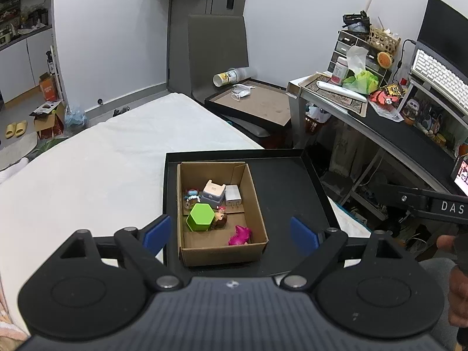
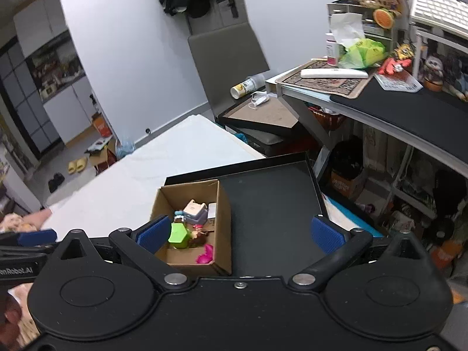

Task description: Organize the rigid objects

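Left gripper (image 1: 231, 232): jaws spread wide, nothing between the blue pads, touching nothing. It hangs above and just short of the near wall of the open brown cardboard box (image 1: 254, 204), which lies directly ahead between the fingers.

Right gripper (image 2: 239, 234): likewise wide apart and empty. The same box (image 2: 223, 219) sits ahead and toward its left finger; bare tray floor lies ahead of its right finger.

Contents of the box, all resting on its floor: a lime-green hexagonal plastic container (image 1: 200, 218) nearest the left finger; a small brown-haired figurine (image 1: 220, 219) touching it; a magenta plastic toy (image 1: 239, 235) in the near corner; further in, a white plug adapter (image 1: 233, 195), a pale lilac square gadget (image 1: 214, 191) and a small blue-and-white figurine (image 1: 192, 195).

The box stands in the left part of a shallow black tray (image 1: 286, 187), which rests on the white bed (image 1: 102, 158).

Judgement: the rigid items appear gathered into the box to keep them contained; the rest of the tray is bare, so sorting looks largely complete.
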A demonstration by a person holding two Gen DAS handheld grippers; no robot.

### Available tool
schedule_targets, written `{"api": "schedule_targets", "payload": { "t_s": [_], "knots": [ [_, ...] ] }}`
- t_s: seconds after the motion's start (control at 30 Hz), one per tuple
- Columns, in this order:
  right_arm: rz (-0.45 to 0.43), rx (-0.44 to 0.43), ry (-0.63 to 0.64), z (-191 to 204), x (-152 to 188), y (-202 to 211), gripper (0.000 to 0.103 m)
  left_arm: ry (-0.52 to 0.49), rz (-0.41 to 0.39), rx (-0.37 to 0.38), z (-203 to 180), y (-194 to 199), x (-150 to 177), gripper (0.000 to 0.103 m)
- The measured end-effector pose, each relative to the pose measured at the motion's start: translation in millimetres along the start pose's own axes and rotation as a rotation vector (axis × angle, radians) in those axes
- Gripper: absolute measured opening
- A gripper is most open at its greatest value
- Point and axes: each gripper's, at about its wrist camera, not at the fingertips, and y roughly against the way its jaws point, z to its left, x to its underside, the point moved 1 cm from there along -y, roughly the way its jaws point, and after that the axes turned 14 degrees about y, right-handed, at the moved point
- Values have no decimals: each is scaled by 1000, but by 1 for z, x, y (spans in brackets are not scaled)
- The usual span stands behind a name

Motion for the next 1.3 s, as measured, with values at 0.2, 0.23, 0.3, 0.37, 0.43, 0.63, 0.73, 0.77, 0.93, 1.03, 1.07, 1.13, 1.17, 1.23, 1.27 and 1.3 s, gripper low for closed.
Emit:
{"api": "schedule_targets", "payload": {
  "t_s": [0.2,0.23,0.3,0.37,0.43,0.63,0.73,0.77,0.93,1.03,1.07,1.13,1.17,1.23,1.27,1.3],
  "knots": [
    [-5,15,-32,11,11,18,103,-11,8,1,-2,15,12,88],
    [-1,25,-26,12,12,20,103,-15,5,-6,-3,19,14,88],
    [-3,36,-22,15,12,25,103,-28,-19,-26,-3,27,18,88],
    [-10,39,-26,16,13,31,103,-30,-32,-40,-2,34,20,90],
    [-11,53,-26,17,15,37,103,-14,-29,-46,2,40,20,91],
    [-19,65,-29,17,19,51,103,-6,-49,-55,5,57,21,92],
    [-23,70,-33,16,22,55,103,-10,-54,-49,5,64,23,93],
    [-25,70,-32,16,22,56,103,-10,-57,-48,4,66,23,93],
    [-36,62,-12,20,25,64,103,-11,-72,-45,2,73,25,93],
    [-39,57,-1,21,26,67,103,-17,-75,-39,0,77,28,93],
    [-40,53,3,22,26,68,103,-19,-78,-42,0,78,28,93],
    [-41,41,8,23,28,69,103,-21,-80,-48,-2,79,29,93],
    [-41,40,9,23,28,70,103,-22,-80,-47,-3,79,30,93],
    [-44,43,10,23,29,71,103,-28,-80,-43,-5,81,32,93],
    [-45,43,10,24,30,72,103,-33,-81,-42,-6,81,33,93],
    [-48,43,11,24,30,74,103,-38,-81,-42,-7,81,34,93]
  ]
}}
